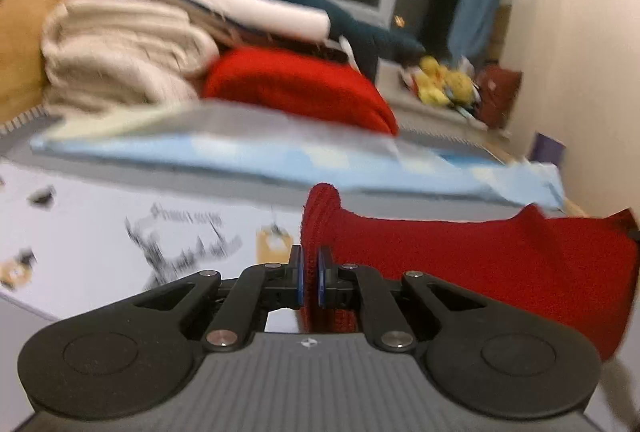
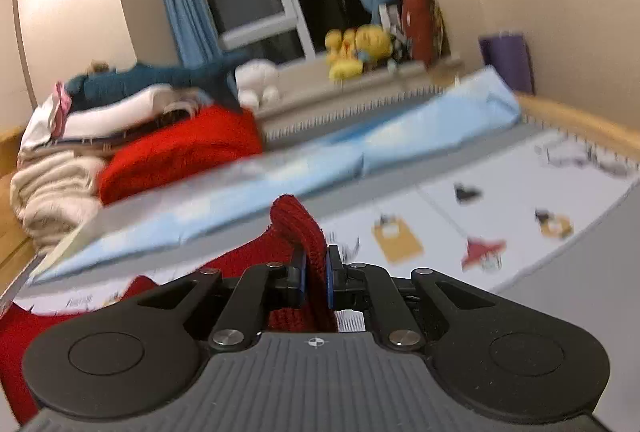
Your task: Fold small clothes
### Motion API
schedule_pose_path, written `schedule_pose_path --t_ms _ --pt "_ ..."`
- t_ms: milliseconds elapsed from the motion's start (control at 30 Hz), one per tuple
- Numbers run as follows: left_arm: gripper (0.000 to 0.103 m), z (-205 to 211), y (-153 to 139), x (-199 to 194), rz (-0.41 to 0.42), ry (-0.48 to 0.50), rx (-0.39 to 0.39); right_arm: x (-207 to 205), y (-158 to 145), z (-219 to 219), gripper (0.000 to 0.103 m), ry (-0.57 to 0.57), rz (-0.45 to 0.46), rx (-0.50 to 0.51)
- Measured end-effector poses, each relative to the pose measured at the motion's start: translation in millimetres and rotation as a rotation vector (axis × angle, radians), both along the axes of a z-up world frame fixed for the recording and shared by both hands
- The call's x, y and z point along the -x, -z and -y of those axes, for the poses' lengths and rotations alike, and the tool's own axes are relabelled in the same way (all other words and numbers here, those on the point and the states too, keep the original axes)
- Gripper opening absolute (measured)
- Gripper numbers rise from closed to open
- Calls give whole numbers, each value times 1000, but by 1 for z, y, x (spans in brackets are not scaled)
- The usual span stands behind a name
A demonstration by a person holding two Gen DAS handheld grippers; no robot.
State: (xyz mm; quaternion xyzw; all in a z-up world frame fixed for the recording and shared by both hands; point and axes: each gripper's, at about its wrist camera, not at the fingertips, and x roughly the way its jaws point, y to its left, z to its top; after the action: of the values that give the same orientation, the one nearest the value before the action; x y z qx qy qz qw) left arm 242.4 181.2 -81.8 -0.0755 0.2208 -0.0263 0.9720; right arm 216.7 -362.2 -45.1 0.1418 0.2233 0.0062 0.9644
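While you held the left tool (image 1: 310,278) up in the left wrist view, its blue pads were clamped on a corner of the red knit garment (image 1: 480,264), which stretched away to the right, lifted above the printed white bed sheet (image 1: 100,232). The knit looked coarse, ribbed and thick, and its pinched edge stood up in a rounded tab. Beyond it lay a long pale blue padded mat (image 1: 240,155), and behind that a pile of folded clothes (image 1: 120,51): cream fleece, white cotton and a red sweater.

Through the right wrist view, your right tool (image 2: 316,278) was likewise closed on another corner of the same garment, the cloth sagging off to the left. The sheet under it showed small cartoon prints. Yellow plush toys (image 2: 356,51) sat on the window ledge.

Judging by this, you had the piece spread between both tools and no fold yet made; the folding and stacking looked still ahead.
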Motion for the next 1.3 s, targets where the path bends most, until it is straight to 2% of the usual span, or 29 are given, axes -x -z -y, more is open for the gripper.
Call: schedule_pose_path --t_ms 67,133,167,233,267,300,333,367,400,467,500,567,600,633,700,733,800,867,900,933,1000,1067,1133,1200,1267,1300 --pt "6 7 0 -14 12 -35 -23 -11 -4 -8 9 13 53 31" --pt "7 12 5 -34 -10 -66 -30 -29 -7 -14 9 34 87 41" --pt "9 15 14 -47 -48 -79 -24 -40 -5 -16 9 46 85 47" --pt "9 16 38 -71 -174 -105 -1 -68 11 -22 11 81 39 69" --pt "10 14 47 -75 -218 -117 12 -80 24 -24 18 105 -11 77" --pt "16 11 56 -78 -276 -117 40 -95 41 -22 28 133 -117 66" --pt "23 9 63 -82 -345 -111 71 -103 57 -18 31 152 -209 36" --pt "41 6 71 -85 -432 -98 114 -105 74 -13 31 154 -292 -11" --pt "51 1 82 -85 -492 -75 152 -104 87 -11 31 141 -356 -42" --pt "52 -3 101 -87 -617 -23 201 -104 108 -9 31 93 -526 -54" --pt "52 -5 109 -83 -646 -19 204 -102 114 -10 36 63 -568 -49" --pt "52 -12 113 -80 -642 -22 239 -94 117 -12 45 31 -603 -20" --pt "47 -16 114 -80 -645 -24 261 -89 118 -12 50 28 -611 -5" --pt "41 -20 117 -81 -648 -27 286 -86 119 -11 50 24 -626 9" --pt "11 -22 117 -80 -642 -12 323 -80 124 -9 50 15 -667 14" --pt "11 -21 112 -79 -621 -9 305 -80 126 -7 49 15 -676 -7" --pt "10 -12 95 -73 -534 10 244 -75 124 1 12 9 -666 -75" --pt "10 -10 73 -63 -433 8 242 -72 115 8 11 39 -607 -134" --pt "10 -11 68 -59 -411 -4 248 -68 107 11 11 57 -559 -154" --pt "10 -11 67 -60 -412 -15 239 -65 97 14 11 75 -498 -182" --pt "13 -7 74 -64 -475 -30 193 -61 85 16 11 89 -415 -193" --pt "14 -8 84 -68 -568 -46 191 -64 92 10 12 99 -454 -128" --pt "19 -13 85 -66 -613 -29 235 -67 115 8 16 103 -585 -124" --pt "44 -18 80 -62 -652 -39 269 -65 128 6 30 108 -704 -120" --pt "49 -21 76 -57 -730 -82 260 -59 114 4 35 123 -696 -87" --pt "49 -20 75 -55 -758 -87 252 -56 104 1 41 113 -680 -73"
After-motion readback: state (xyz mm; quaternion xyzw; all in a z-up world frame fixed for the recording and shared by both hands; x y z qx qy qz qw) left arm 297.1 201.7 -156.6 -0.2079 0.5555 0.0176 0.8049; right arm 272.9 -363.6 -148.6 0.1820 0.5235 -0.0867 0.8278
